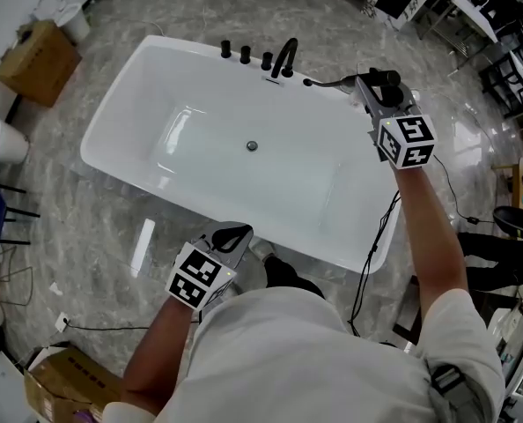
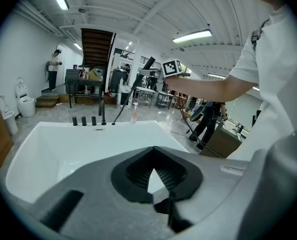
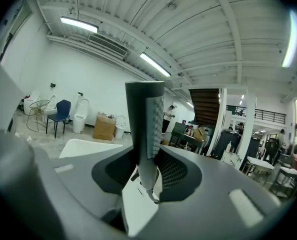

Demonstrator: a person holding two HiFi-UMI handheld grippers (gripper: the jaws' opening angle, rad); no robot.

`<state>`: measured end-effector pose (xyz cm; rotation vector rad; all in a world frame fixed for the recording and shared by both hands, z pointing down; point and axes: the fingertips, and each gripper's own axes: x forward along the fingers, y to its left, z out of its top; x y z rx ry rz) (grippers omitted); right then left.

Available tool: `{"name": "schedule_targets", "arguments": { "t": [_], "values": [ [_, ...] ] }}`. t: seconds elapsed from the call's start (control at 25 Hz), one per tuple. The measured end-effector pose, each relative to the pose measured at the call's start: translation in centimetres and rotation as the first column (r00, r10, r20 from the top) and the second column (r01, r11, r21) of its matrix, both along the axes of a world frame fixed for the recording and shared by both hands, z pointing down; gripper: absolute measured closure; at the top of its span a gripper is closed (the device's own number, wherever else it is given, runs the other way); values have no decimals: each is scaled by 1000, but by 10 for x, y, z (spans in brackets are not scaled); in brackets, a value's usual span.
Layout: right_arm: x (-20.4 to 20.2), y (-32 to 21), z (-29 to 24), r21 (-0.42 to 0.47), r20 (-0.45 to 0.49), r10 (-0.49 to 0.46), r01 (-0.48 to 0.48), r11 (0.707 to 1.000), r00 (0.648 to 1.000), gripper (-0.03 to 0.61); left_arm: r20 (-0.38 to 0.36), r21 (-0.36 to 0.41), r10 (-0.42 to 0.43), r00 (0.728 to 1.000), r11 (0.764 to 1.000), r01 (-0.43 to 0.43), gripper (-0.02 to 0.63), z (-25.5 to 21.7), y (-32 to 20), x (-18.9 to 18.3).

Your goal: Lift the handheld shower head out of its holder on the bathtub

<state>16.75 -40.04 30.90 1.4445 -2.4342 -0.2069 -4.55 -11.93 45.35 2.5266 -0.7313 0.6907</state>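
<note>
The right gripper (image 1: pixel 378 88) pinches the black handheld shower head (image 3: pixel 144 119) by its handle and holds it upright above the far right corner of the bathtub (image 1: pixel 99 148), right of the faucet (image 1: pixel 283 58). The left gripper (image 2: pixel 153 176) is empty, its jaws pressed together, and hovers by the near rim.

A grey marbled floor (image 1: pixel 94 227) lies under white walls (image 3: pixel 88 79) and a ribbed ceiling (image 3: pixel 213 29) with strip lights (image 3: pixel 78 24), with a cardboard box (image 1: pixel 38 62) far left, a blue chair (image 3: pixel 61 111) near toilets (image 3: pixel 80 121), and a dark staircase (image 2: pixel 96 46) far off.
</note>
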Motion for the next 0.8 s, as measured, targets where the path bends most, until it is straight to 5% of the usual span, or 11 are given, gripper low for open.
{"name": "schedule_targets", "arguments": {
  "t": [0.8],
  "values": [
    [-38,99,-83,113,-23,-12,15,994,1000,433,-5,19,9,1000,1000,-9,607,-11,41,-38]
  ]
}}
